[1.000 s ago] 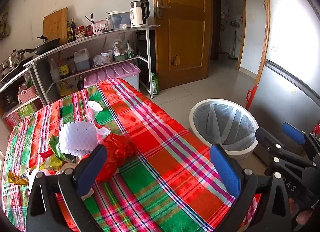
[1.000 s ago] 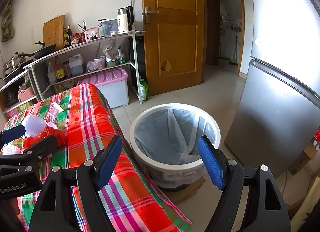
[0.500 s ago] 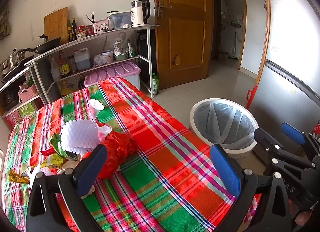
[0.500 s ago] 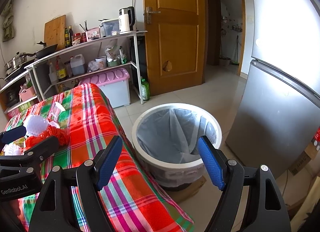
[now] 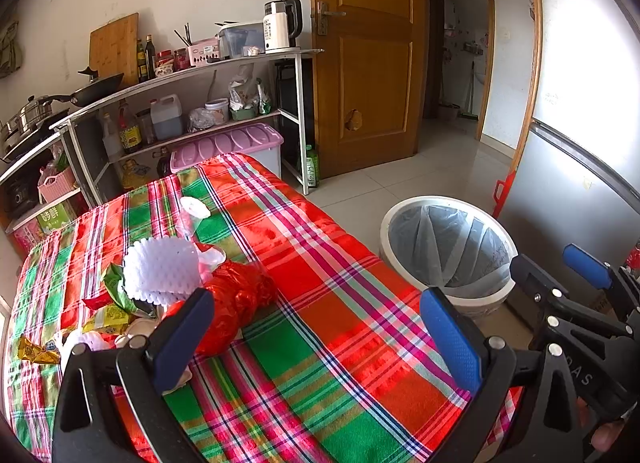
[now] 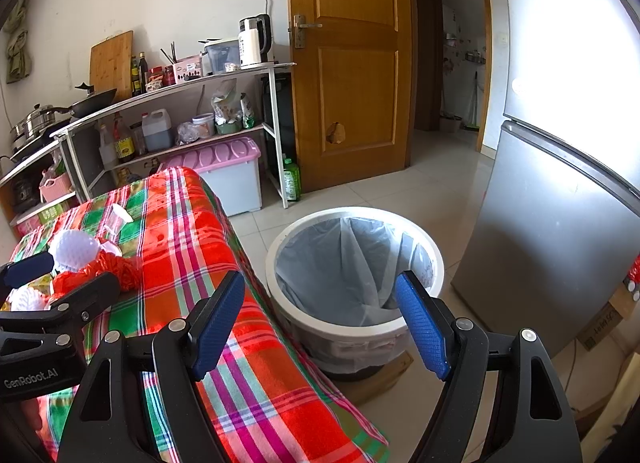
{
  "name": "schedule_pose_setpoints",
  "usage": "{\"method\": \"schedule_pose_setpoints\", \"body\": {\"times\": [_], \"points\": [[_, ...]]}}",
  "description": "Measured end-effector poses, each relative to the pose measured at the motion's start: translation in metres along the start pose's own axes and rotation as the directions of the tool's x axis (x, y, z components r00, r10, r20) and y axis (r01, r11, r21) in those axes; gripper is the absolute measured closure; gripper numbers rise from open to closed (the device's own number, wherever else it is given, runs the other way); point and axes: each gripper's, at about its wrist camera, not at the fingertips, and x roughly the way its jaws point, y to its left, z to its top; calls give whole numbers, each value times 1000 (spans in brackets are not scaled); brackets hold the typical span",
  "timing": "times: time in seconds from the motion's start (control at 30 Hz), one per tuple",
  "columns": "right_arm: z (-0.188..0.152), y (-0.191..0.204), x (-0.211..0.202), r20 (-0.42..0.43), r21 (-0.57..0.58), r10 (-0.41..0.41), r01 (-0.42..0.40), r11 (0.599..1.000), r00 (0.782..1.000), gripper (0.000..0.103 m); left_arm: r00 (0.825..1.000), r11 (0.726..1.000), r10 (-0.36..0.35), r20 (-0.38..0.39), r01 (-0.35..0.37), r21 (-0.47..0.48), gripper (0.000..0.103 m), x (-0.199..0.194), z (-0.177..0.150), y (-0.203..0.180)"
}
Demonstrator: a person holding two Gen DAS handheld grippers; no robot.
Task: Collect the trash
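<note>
- Two tools show, both with their blue pads spread wide and nothing between them: the left tool (image 5: 316, 339) hangs over the plaid-covered table (image 5: 352, 327), and the right tool (image 6: 320, 323) sits out past the table's edge, above the floor beside the bin.
- Much of the trash pile is hard to read. The left tool's near finger covers part of the red plastic bag (image 5: 236, 299), and the small wrappers (image 5: 108, 317) at the table's left end are crumpled and partly overlapped, so their kind cannot be told.
- A white foam fruit net (image 5: 160, 267) lies on top of the pile, touching the red bag; a clear plastic cup (image 5: 192, 211) lies on its side just behind it.
- From the right wrist view, the left tool's black frame cuts across the pile, leaving only the net and a strip of red bag visible.
- The white trash bin (image 6: 354, 275), lined with a grey bag, stands on the tiled floor just beside the table; its inside looks bare as far as the view reaches.
- A grey fridge (image 6: 560, 243) stands close on the bin's far side.
- Behind the table are a metal shelf rack (image 5: 192, 75) with bottles and a kettle, a pink-lidded storage box (image 6: 224, 167), and a wooden door (image 6: 352, 63).
</note>
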Motion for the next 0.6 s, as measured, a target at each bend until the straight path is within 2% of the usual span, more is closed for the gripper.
{"method": "schedule_pose_setpoints", "body": {"times": [0.33, 0.6], "points": [[1, 6, -2, 5, -14, 26, -25, 1000, 1000, 25, 1000, 1000, 21, -13, -22, -20, 0, -4, -4, 14], [6, 41, 10, -17, -85, 181, -182, 980, 983, 25, 996, 992, 73, -45, -77, -100, 0, -15, -22, 68]]}}
